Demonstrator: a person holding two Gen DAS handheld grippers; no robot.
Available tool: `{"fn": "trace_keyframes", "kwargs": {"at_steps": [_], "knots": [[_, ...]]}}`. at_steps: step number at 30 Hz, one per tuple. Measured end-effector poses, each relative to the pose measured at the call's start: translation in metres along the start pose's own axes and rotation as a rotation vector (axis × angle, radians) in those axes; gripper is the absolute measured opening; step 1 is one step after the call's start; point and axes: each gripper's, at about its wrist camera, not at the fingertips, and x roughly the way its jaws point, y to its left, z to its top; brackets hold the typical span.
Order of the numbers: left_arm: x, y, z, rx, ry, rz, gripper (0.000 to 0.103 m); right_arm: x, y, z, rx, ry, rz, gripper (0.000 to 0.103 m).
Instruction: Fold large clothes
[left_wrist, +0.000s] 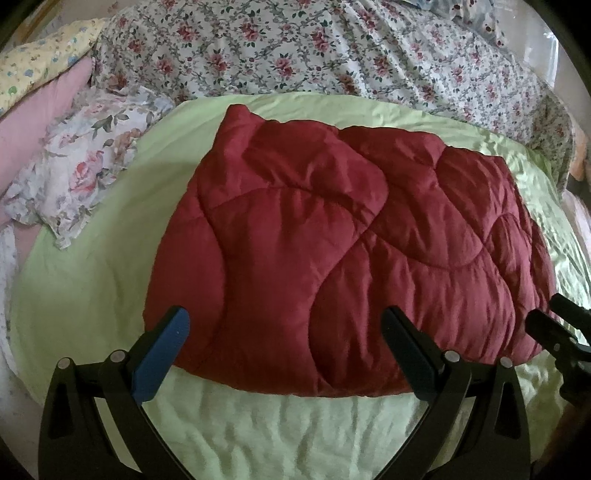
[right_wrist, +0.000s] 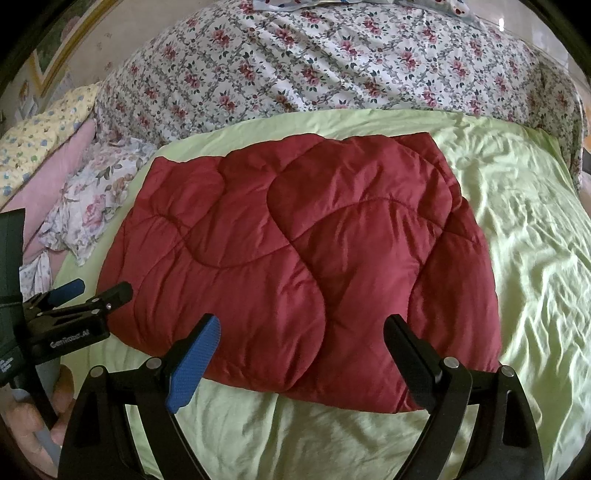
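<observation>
A wrinkled pale-green cotton bedsheet (right_wrist: 517, 229) carries the puffy dark-red quilted comforter (right_wrist: 295, 240), folded into a rough rectangle at its middle; just before its near edge, left gripper (left_wrist: 286, 332) and right gripper (right_wrist: 301, 336) hover, fingers spread apart, empty

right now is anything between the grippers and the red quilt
Nothing visible. The left gripper and right gripper both hang open at the near edge of the folded red quilt, with only bare green sheet beneath.

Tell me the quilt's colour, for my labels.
Dark red quilt, plain, with curved stitching; clearest in the right wrist view.
</observation>
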Motion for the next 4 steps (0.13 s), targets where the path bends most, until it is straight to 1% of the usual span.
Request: {"fn": "trace_keyframes", "kwargs": {"at_steps": [4], "knots": [[-0.0017, -0.0037, -0.0047, 0.003, -0.002, -0.032, 0.103, 0.0006, -0.0005, -0.0031, -0.003, 0.001, -0.002, 0.091]]}}
